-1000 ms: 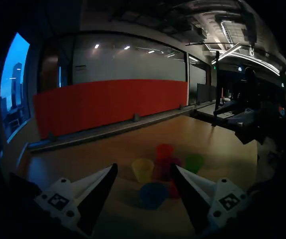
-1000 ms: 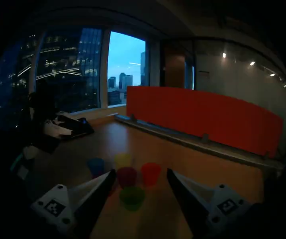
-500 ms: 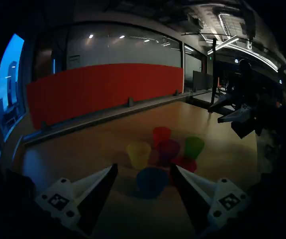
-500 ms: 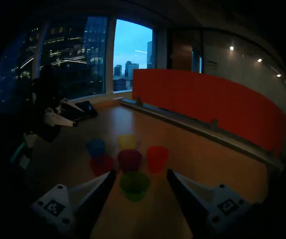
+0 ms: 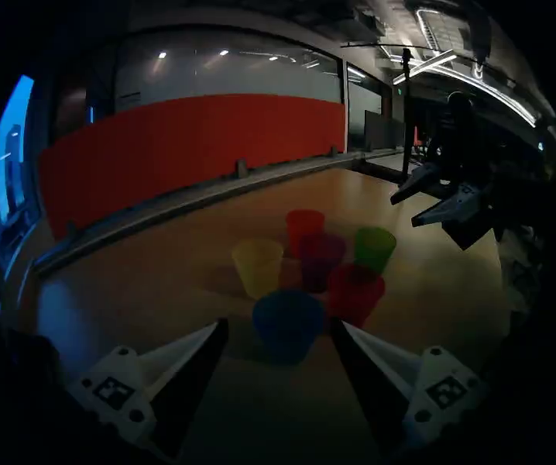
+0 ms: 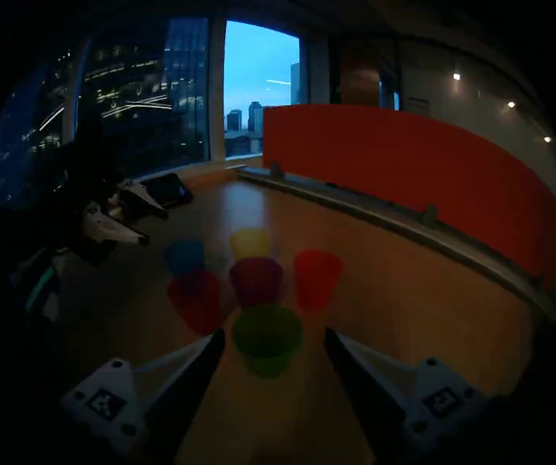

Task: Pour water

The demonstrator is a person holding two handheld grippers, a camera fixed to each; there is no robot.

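Several coloured plastic cups stand clustered on a wooden table. In the left gripper view the blue cup is nearest, with yellow, purple, red, orange-red and green cups behind it. My left gripper is open, its fingertips on either side of the blue cup and just short of it. In the right gripper view the green cup is nearest. My right gripper is open, flanking the green cup without touching it. Whether any cup holds water cannot be told.
The room is dim. A long red partition runs along the table's far edge. Tall windows show a city at dusk. The right gripper hovers beyond the cups, as does the left gripper in the other view.
Both grippers have come in lower and nearer to the cups, which now look larger between the fingertips. Both stay open and the cups have not moved.
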